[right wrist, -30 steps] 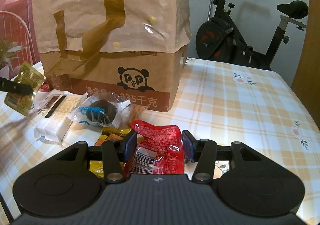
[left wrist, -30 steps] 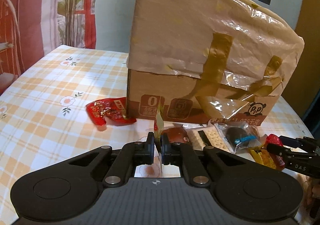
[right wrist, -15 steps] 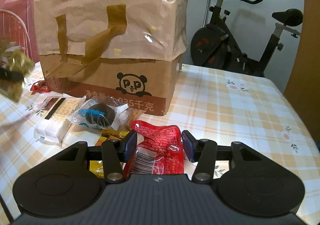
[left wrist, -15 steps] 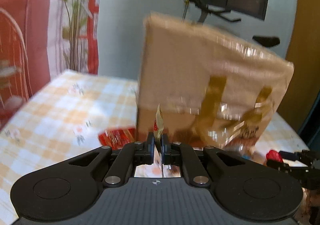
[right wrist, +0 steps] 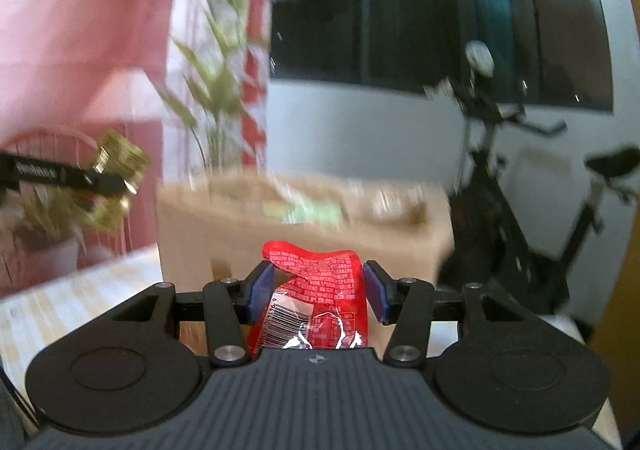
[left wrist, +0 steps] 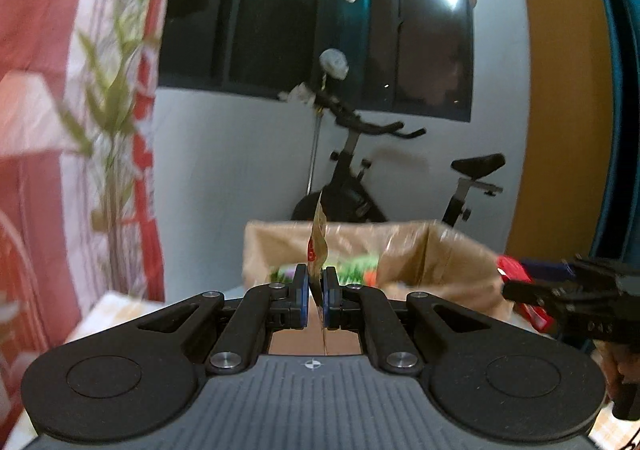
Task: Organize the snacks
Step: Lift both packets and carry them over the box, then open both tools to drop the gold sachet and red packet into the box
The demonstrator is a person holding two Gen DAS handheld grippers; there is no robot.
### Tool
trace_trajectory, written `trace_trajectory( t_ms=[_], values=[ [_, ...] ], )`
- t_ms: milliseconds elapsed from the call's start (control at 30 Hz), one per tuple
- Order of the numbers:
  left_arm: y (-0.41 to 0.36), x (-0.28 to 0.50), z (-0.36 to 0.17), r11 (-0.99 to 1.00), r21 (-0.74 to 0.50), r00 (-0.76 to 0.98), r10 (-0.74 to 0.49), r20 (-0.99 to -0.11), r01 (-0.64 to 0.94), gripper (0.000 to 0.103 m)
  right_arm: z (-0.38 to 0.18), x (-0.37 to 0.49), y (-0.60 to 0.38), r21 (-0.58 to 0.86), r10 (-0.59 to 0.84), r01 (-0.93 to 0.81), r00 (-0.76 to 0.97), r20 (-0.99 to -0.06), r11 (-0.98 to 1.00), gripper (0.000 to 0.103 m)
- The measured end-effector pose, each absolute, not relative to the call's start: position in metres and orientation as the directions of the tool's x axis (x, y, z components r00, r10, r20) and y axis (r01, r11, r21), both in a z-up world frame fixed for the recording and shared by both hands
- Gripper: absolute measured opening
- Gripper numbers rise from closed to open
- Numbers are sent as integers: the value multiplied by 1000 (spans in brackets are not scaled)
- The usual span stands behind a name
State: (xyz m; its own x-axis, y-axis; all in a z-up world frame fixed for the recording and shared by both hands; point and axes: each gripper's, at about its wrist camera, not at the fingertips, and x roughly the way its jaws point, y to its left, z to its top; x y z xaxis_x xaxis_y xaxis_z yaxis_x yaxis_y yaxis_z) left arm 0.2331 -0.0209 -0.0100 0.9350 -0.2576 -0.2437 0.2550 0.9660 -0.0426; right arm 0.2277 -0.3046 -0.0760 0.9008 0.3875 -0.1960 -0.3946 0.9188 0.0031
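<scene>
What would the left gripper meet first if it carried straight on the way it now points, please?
Probably the open cardboard box: the left gripper, shut on a thin gold snack packet, points at the box's upper edge and opening. Blur leaves depth unclear, so it might pass just over the rim.

A black exercise bike [left wrist: 360, 186] stands against a pale wall [left wrist: 240, 154], its saddle [left wrist: 478, 164] to the right and its handlebars [left wrist: 372, 126] reaching under a dark window [left wrist: 320, 30]. Something pale [left wrist: 334, 64] is perched above the handlebars. A leafy green plant [right wrist: 208, 90] rises beside a red and white hanging cloth [left wrist: 60, 90]. The surface [right wrist: 72, 290] carries a checked cloth in cream and orange.
</scene>
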Motion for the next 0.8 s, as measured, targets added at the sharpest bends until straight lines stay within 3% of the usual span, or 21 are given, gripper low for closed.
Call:
trace_trajectory(
  t_ms=[167,267,533,700,767,800],
  values=[
    [-45,269,10,953,-23,930,-299,-215,302,8,-35,260,-290,-35,429,-435,896,-113,900,52],
    [-58,299,10,939,-58,906,-342,-250,338,8,-23,290,-281,-51,424,-432,897,-125,900,52],
    [-84,373,-22,937,-101,852,-346,-393,334,8,-32,365,-267,-45,355,-380,895,-270,924,52],
    [-82,388,-34,935,-90,832,-347,-434,343,9,-48,389,-272,-26,301,-337,871,-387,941,52],
    [-81,386,-38,931,-79,827,-353,-437,355,18,-51,392,-276,-13,274,-307,865,-421,952,53],
    [-80,384,-38,932,-70,829,-348,-438,355,34,-52,392,-278,-14,261,-295,865,-428,955,53]
  ],
)
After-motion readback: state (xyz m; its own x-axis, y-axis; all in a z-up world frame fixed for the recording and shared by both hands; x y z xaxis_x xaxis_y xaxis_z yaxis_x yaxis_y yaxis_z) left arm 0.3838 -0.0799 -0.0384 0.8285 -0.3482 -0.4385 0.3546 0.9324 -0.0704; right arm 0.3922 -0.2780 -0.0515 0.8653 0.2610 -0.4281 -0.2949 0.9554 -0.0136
